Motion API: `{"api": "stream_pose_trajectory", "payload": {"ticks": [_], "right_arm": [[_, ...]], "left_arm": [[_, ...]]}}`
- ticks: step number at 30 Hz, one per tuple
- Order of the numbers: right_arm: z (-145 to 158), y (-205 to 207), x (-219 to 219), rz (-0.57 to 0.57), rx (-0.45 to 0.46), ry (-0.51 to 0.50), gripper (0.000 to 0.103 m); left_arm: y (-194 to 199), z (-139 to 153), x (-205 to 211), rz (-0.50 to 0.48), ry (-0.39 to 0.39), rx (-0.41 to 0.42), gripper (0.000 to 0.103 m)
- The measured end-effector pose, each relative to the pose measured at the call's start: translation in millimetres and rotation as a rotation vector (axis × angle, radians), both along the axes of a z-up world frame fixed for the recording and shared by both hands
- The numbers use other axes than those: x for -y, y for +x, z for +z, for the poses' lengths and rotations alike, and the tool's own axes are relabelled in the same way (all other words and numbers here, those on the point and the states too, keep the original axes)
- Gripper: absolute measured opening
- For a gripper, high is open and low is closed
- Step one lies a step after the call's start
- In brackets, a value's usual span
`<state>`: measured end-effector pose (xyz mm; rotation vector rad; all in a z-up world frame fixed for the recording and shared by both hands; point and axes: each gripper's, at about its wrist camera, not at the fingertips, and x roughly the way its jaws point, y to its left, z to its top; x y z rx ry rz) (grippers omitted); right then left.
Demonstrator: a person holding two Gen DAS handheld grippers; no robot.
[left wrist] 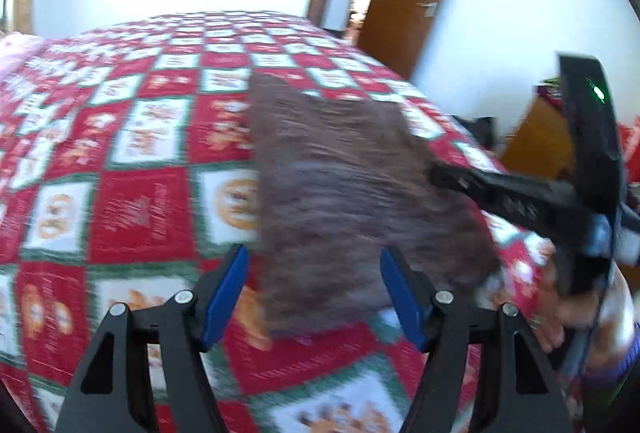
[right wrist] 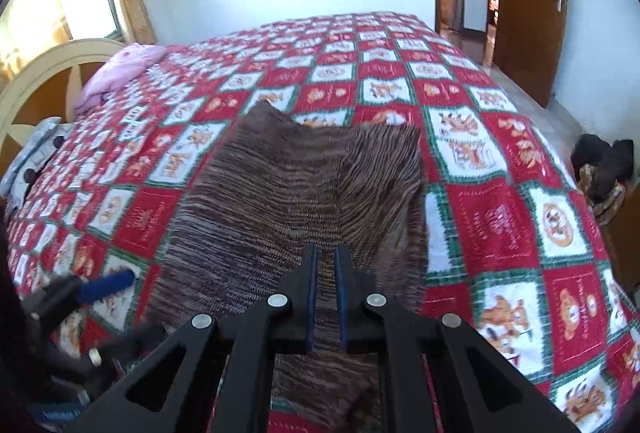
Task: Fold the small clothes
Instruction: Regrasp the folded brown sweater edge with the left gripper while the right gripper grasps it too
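Observation:
A brown striped knit garment (right wrist: 288, 193) lies spread on the red, white and green patchwork bedspread (right wrist: 500, 201). My right gripper (right wrist: 325, 261) is shut on the garment's near edge, the cloth pinched between its blue pads. In the left wrist view the garment (left wrist: 344, 193) is blurred. My left gripper (left wrist: 314, 265) is open, its fingers (left wrist: 226, 289) either side of the garment's near left corner, holding nothing. The right gripper (left wrist: 444, 179) shows there at the garment's right edge. The left gripper's blue finger (right wrist: 106, 285) shows at the lower left of the right wrist view.
A pink cloth (right wrist: 120, 73) and a grey buttoned garment (right wrist: 36, 153) lie near the cream headboard (right wrist: 36, 81) on the left. A brown wooden door (right wrist: 528, 5) stands open at the back right. Dark items (right wrist: 604, 161) lie on the floor by the bed's right side.

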<state>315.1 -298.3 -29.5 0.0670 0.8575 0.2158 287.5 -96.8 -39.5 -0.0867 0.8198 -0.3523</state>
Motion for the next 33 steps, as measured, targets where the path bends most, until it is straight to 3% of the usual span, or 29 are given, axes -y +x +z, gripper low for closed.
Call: {"api": "stream_pose_trajectory", "payload": {"ticks": [4,9,14,16,19,23,24,26,27,28,31,33], "right_arm": [[-28,5,13,-0.052,-0.074,0.035,0.008],[-40,-1,43,-0.078,-0.092,0.203,0.004],[-39,-5,37,-0.081,-0.102,0.186,0.004],[-31,-12,28,-0.087,-0.1,0.125,0.007],[-13,-28,15,-0.073,-0.001,0.031,0.008],[-5,-24,23,-0.111,0.037,0.064,0.01],[-4,-22,28,-0.122,0.035,0.086,0.018],[-5,-17,46,-0.166,0.033,0.156,0.047],[-6,-16,53,-0.193,0.035,0.181,0.069],[-7,-15,62,-0.233,0.042,0.212,0.075],[-16,-9,78,-0.276,0.028,0.297,0.075],[-22,2,76,-0.269,0.009,0.295,0.075]], "left_arm": [[4,-10,6,0.038,0.138,0.002,0.071],[6,-29,6,0.052,0.171,-0.051,0.071],[4,-23,3,0.054,0.188,-0.042,0.071],[4,-16,0,0.062,0.183,-0.021,0.073],[15,-7,-7,0.091,0.122,-0.004,0.077],[38,-1,-7,0.081,0.057,-0.028,0.077],[44,2,-9,0.079,0.024,-0.022,0.078],[57,5,-17,0.089,-0.054,-0.019,0.086],[62,5,-20,0.093,-0.079,-0.024,0.088],[70,3,-22,0.099,-0.117,-0.038,0.089],[90,-4,-23,0.097,-0.209,-0.101,0.089],[103,-12,-20,0.093,-0.252,-0.148,0.085]]}}
